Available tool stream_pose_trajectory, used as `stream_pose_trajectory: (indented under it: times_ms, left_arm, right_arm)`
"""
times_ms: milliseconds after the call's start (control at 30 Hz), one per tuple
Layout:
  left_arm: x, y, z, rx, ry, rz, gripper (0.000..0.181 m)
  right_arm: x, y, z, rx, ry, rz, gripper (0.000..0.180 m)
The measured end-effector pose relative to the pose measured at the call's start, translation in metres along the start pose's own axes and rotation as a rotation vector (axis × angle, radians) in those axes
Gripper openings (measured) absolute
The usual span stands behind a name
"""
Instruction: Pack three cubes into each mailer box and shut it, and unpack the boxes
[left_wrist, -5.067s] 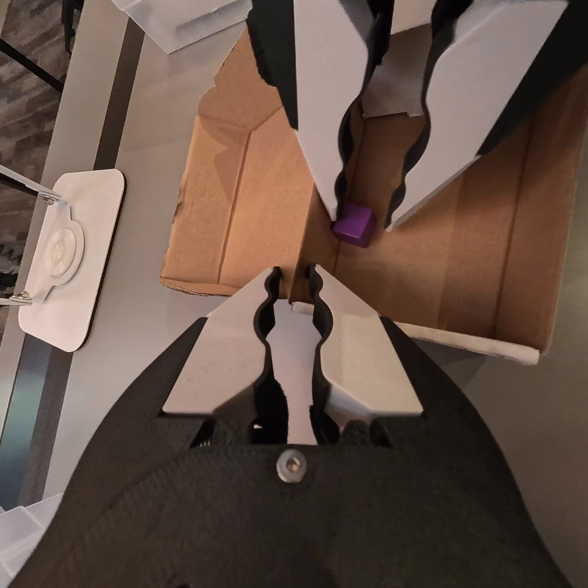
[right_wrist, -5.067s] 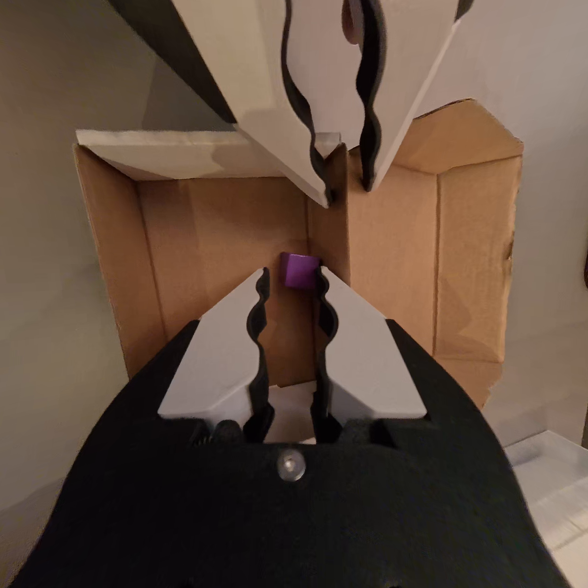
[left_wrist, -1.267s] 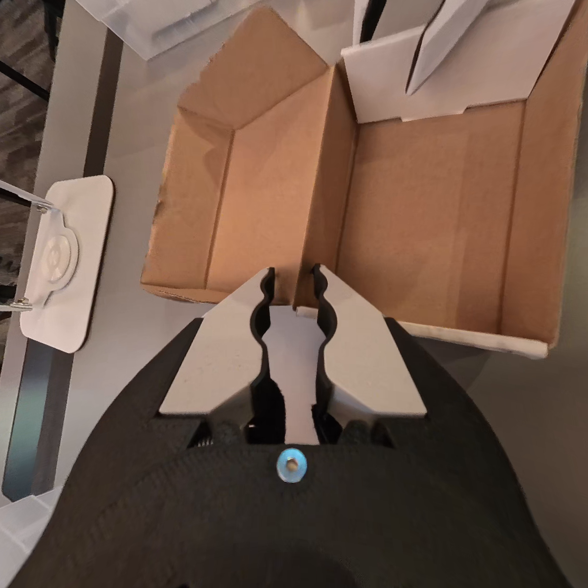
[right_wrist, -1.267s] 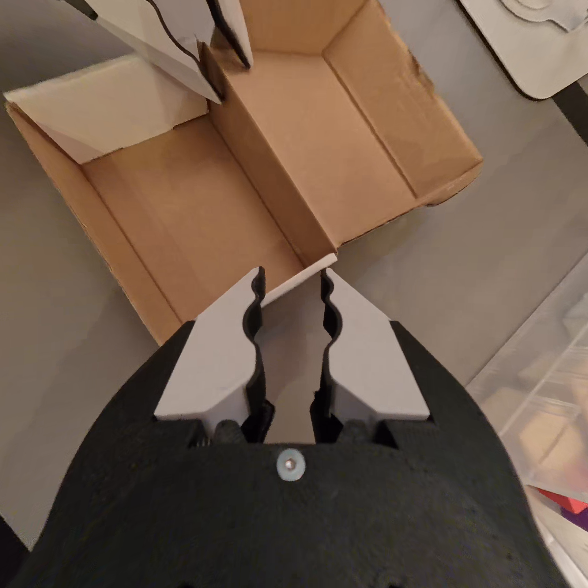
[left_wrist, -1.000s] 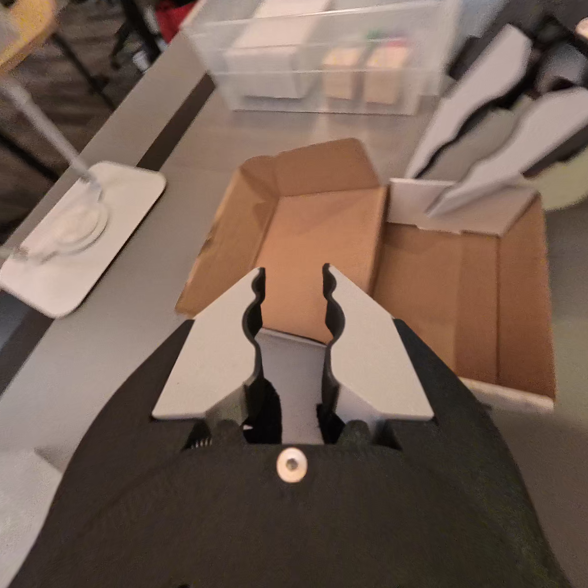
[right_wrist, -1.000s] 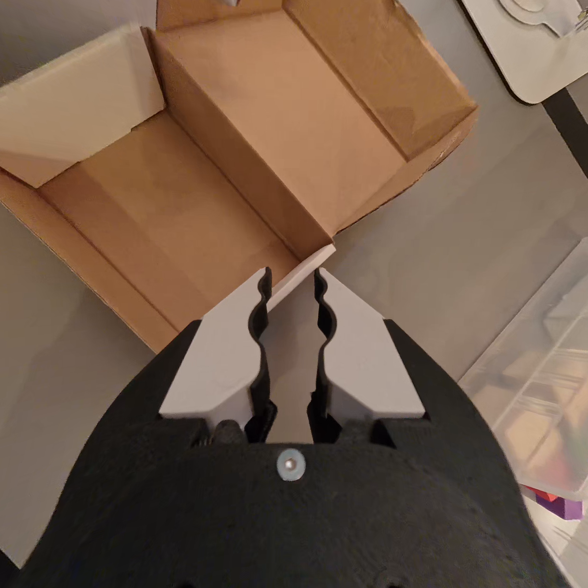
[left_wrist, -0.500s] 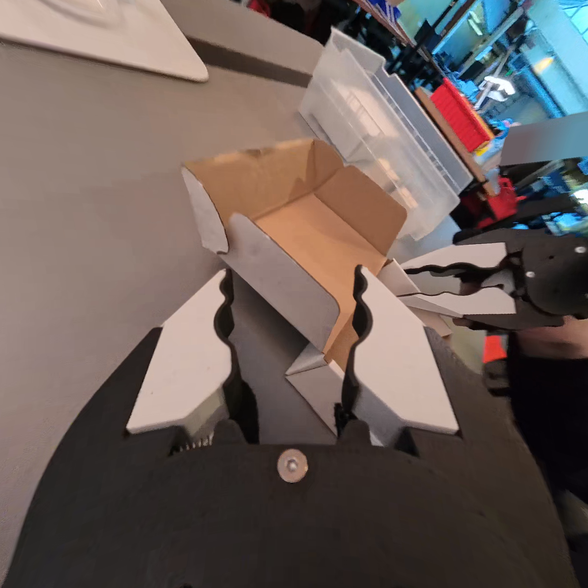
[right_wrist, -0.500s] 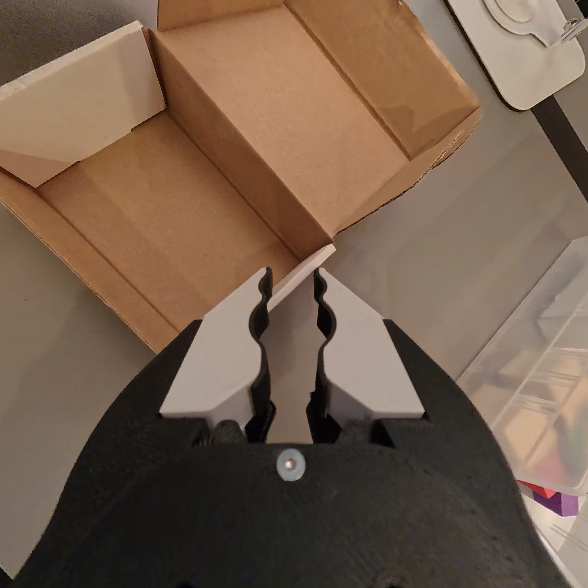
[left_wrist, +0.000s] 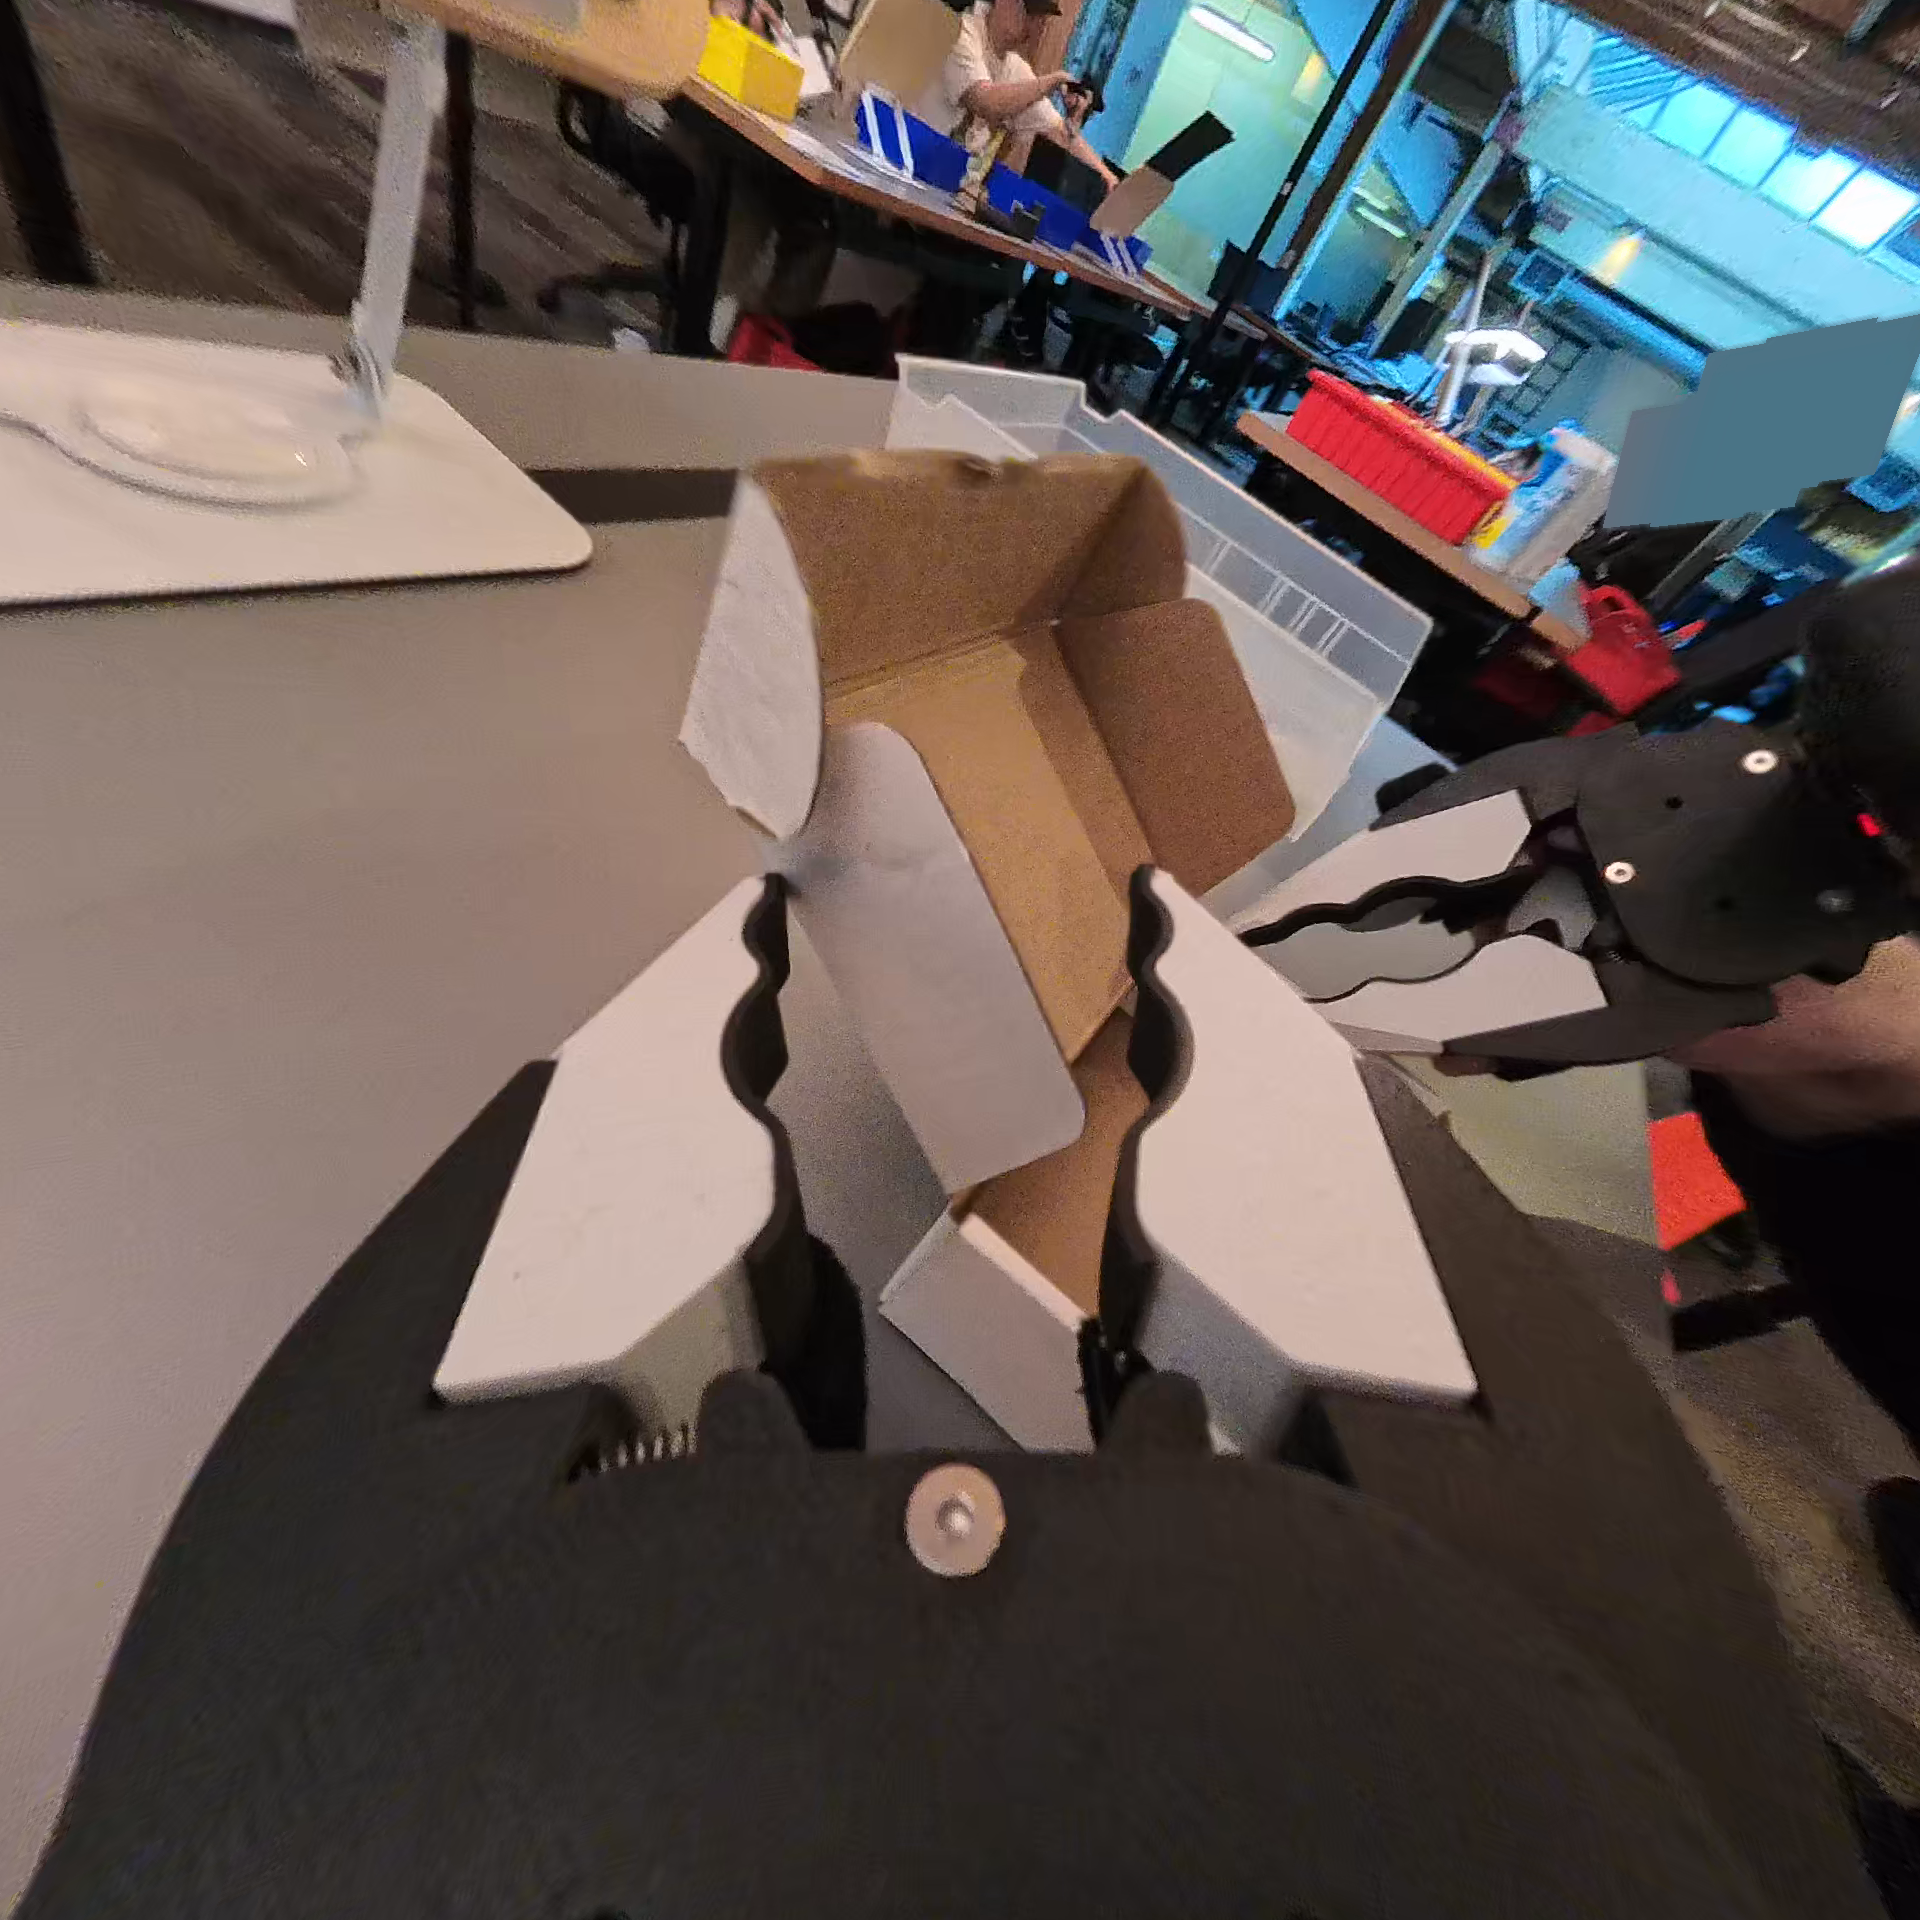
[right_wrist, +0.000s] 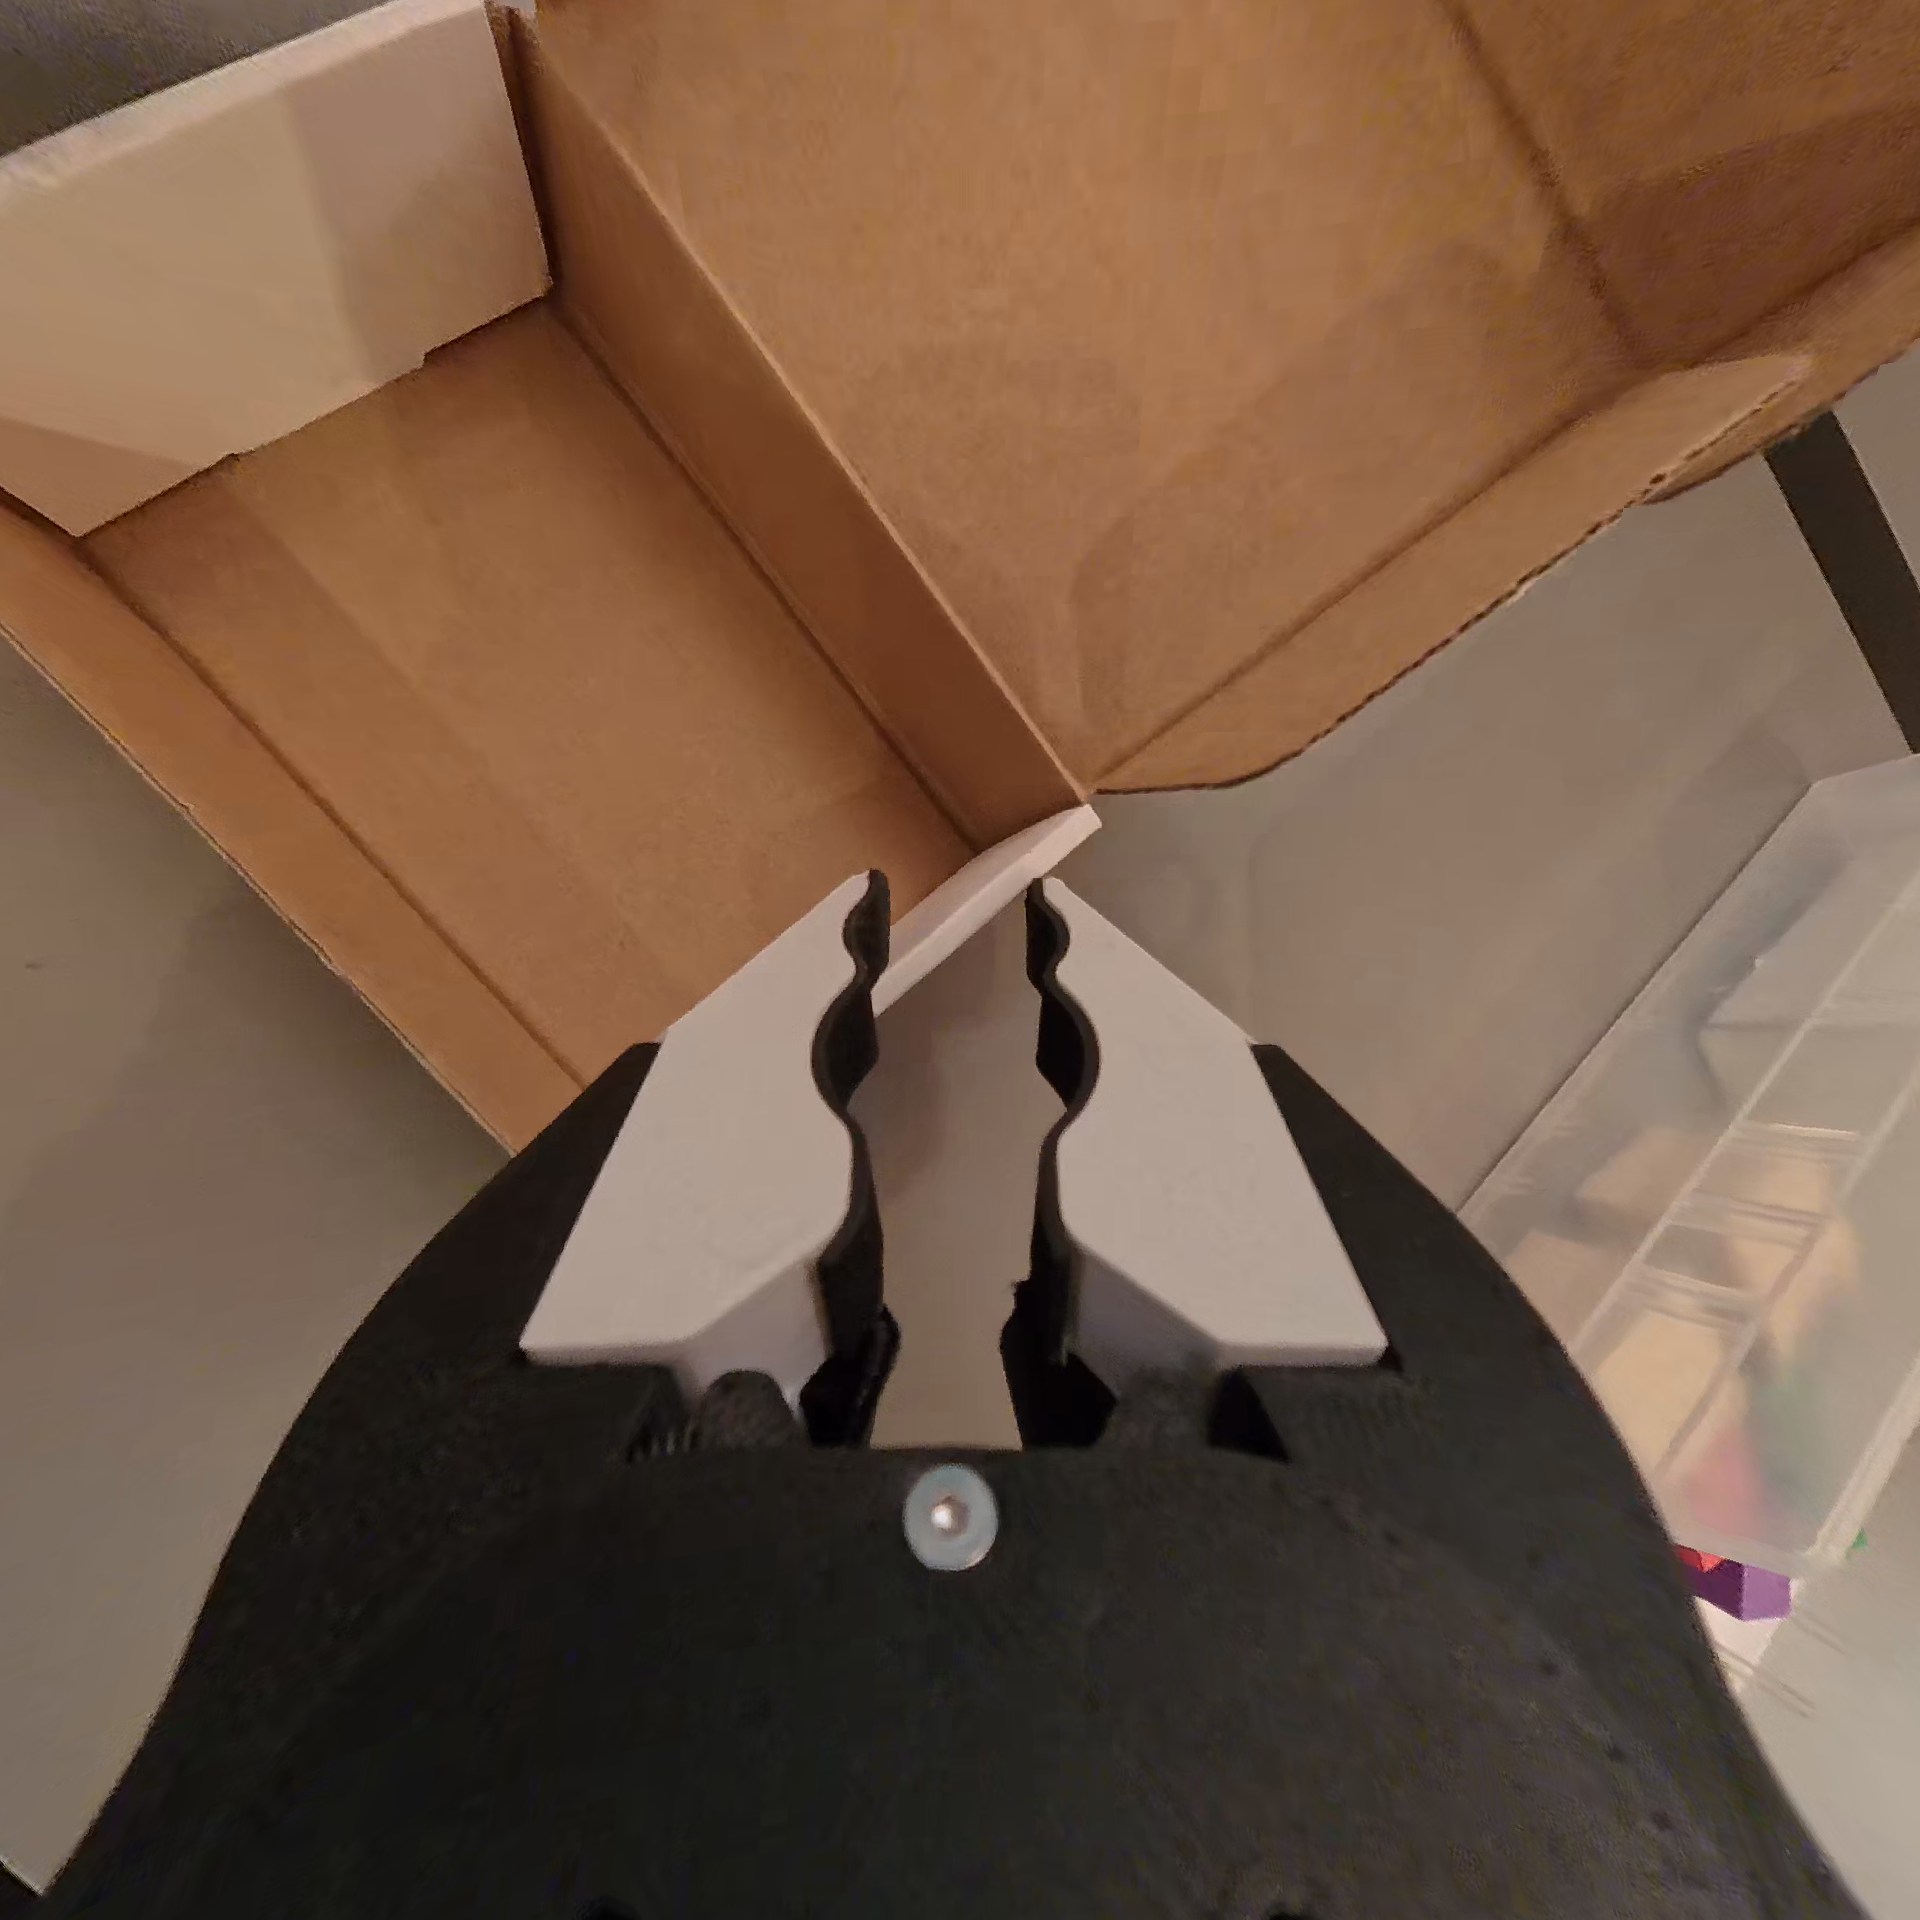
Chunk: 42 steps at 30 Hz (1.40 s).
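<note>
The brown mailer box (right_wrist: 468, 582) lies open and empty on the grey table. My right gripper (right_wrist: 956, 883) is shut on the white flap (right_wrist: 997, 862) at the box's near corner. In the left wrist view it (left_wrist: 1283, 966) reaches in from the right. The box's lid (left_wrist: 935, 582) stands tilted up. My left gripper (left_wrist: 956, 883) is open wide at the box's other end, with the lid's white side flap (left_wrist: 935, 997) loose between its fingers. A purple cube (right_wrist: 1756, 1616) and a red one (right_wrist: 1704, 1590) lie by the clear bin.
A clear plastic compartment bin (right_wrist: 1714, 1195) stands right of the box, also behind it in the left wrist view (left_wrist: 1247, 582). A white pad with a stand (left_wrist: 260, 499) sits far left. A hand (left_wrist: 1818, 1039) holds the right gripper. Work tables and people fill the background.
The purple cube left the box. My left gripper let go of the wall, swung low to the box's end and opened wide. The lid has risen. The right gripper keeps its hold.
</note>
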<state>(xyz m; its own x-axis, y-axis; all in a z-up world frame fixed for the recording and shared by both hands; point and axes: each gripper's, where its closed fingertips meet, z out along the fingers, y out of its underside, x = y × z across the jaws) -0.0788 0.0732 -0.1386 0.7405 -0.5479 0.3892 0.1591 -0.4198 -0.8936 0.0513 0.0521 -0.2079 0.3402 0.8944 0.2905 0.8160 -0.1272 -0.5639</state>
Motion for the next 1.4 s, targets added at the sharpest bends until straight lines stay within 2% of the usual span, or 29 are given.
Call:
stream_pose_trajectory:
  times_ms: [233,433,567,733,967,1033,1133,1400]
  left_arm:
    - [0.012,0.005,-0.007,0.031,-0.219,0.237,0.062]
    - [0.034,0.006,-0.019,0.085,-0.295,0.428,0.057]
    - [0.043,0.016,-0.026,0.103,-0.304,0.447,0.055]
    - [0.042,0.03,-0.019,0.051,-0.341,0.515,0.06]
    - [0.041,0.041,-0.012,-0.005,-0.33,0.515,0.061]
    - [0.042,0.04,-0.013,-0.008,-0.335,0.528,0.06]
    - [0.048,0.043,-0.011,-0.015,-0.304,0.538,0.06]
    - [0.055,0.051,-0.018,-0.057,-0.259,0.583,0.057]
  right_arm:
    - [-0.001,-0.001,0.0,0.011,0.015,0.001,0.023]
    - [0.0,-0.001,-0.001,0.029,0.033,0.02,0.023]
    - [0.0,-0.001,-0.002,0.047,0.042,0.021,0.022]
    - [0.002,-0.001,-0.004,0.075,0.051,0.01,0.026]
    - [-0.006,0.004,-0.026,0.103,-0.015,-0.022,0.051]
    - [-0.004,0.0,-0.037,0.15,-0.051,-0.017,0.049]
    - [-0.01,-0.009,-0.048,0.222,-0.15,0.004,0.03]
    - [-0.02,-0.004,-0.044,0.204,-0.141,-0.043,0.034]
